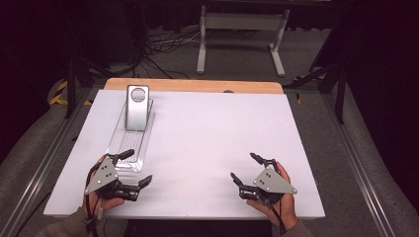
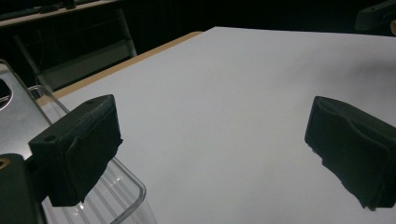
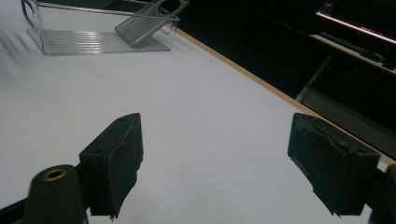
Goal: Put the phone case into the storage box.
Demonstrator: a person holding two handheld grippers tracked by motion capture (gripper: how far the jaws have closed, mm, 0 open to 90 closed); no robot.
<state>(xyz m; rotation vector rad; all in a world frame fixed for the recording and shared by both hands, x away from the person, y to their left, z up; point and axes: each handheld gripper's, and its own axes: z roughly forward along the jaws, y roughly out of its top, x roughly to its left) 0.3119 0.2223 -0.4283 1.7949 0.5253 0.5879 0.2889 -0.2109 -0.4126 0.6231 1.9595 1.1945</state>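
While both spread wide, left gripper (image 1: 134, 168) beside clear tray (image 1: 126, 148), perhaps touching; right gripper (image 1: 244, 168) well apart.

A white table top (image 1: 212, 143) is seen, edged at its far side by a wooden strip (image 1: 197, 86); a clear plastic tray (image 1: 129, 143) is set on its left part; a grey metal plate (image 1: 137, 108) is leaned inside the tray.

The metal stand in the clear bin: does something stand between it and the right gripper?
Nothing visible does. Between the right gripper, whose jaws are open, and the clear bin lies only bare white table. The bin's clear wall surrounds the lower part of the metal stand, which leans inside and rises above the rim.
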